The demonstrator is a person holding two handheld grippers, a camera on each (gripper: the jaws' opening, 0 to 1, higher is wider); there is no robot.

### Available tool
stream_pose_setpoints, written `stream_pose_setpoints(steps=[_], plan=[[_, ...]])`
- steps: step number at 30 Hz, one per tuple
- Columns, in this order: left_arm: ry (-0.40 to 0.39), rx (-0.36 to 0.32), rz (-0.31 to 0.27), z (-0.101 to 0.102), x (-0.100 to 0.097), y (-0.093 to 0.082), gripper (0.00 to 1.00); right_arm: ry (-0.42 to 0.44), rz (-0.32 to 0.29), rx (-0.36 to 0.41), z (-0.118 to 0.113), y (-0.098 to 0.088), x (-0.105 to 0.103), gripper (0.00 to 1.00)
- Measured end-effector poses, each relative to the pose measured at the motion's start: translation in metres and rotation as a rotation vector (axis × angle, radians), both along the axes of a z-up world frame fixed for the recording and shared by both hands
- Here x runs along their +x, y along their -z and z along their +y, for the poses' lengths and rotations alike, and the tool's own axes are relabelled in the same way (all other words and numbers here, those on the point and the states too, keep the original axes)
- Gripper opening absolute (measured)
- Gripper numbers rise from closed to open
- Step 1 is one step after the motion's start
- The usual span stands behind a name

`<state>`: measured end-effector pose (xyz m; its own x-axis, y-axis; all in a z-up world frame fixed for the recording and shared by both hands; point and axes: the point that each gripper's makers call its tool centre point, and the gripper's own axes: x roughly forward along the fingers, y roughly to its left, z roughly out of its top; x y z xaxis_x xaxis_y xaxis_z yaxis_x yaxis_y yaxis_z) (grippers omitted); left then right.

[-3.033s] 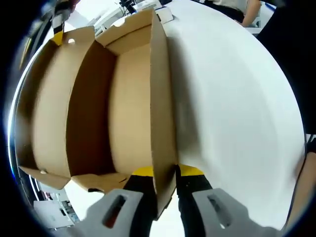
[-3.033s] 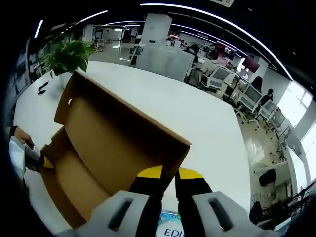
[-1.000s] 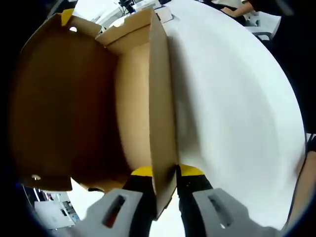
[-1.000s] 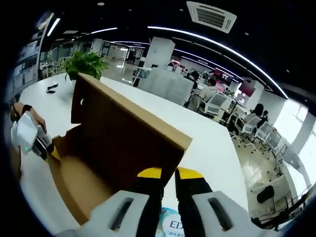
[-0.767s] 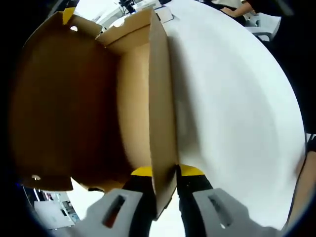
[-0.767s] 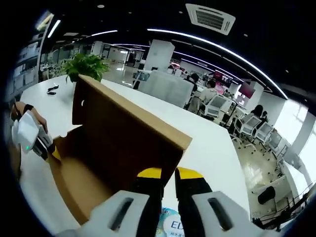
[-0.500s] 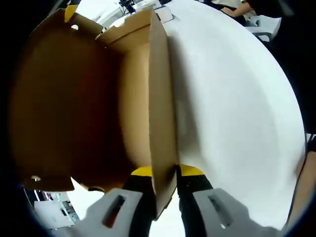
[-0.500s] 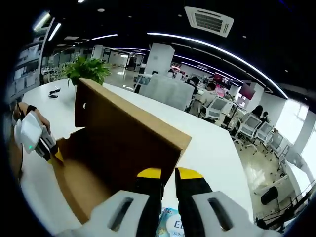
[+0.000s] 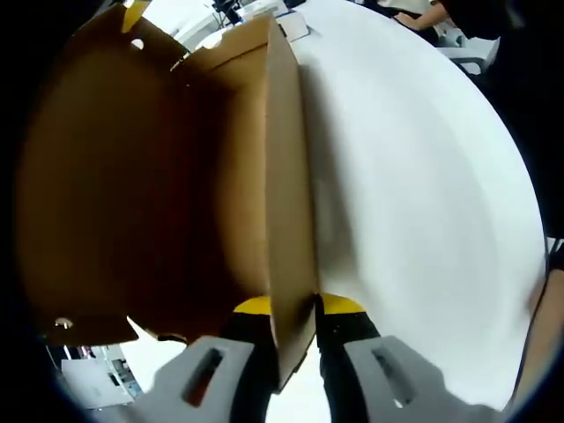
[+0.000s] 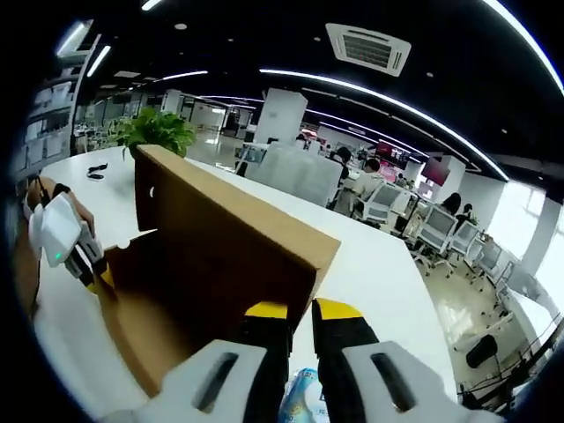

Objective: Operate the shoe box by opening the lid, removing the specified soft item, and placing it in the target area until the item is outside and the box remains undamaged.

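Swung higher since three seconds ago, the lid stands steep, pinched by the right tongs. Left tongs pinch the shoe box wall on the surface. Overpulling could tear the hinge.

shoe box on table, plant behind

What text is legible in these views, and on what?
"E": first letter of blue print on the white-and-blue packet seen between the right gripper's jaws; the rest is cut off.
Cardboard shoe box: no print visible on it in the right gripper view or the left gripper view.
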<state>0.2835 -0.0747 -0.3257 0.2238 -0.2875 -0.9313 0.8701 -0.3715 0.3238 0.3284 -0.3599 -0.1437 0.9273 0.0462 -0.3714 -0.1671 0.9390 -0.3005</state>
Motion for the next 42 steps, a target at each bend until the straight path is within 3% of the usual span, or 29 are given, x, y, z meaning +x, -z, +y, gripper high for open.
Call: stream_pose_setpoints(steps=[42], plan=[[-0.001,-0.006,0.003,0.0,0.001,0.0,0.15,-0.008,0.002,0.009,0.011,0.013,-0.026,0.07]])
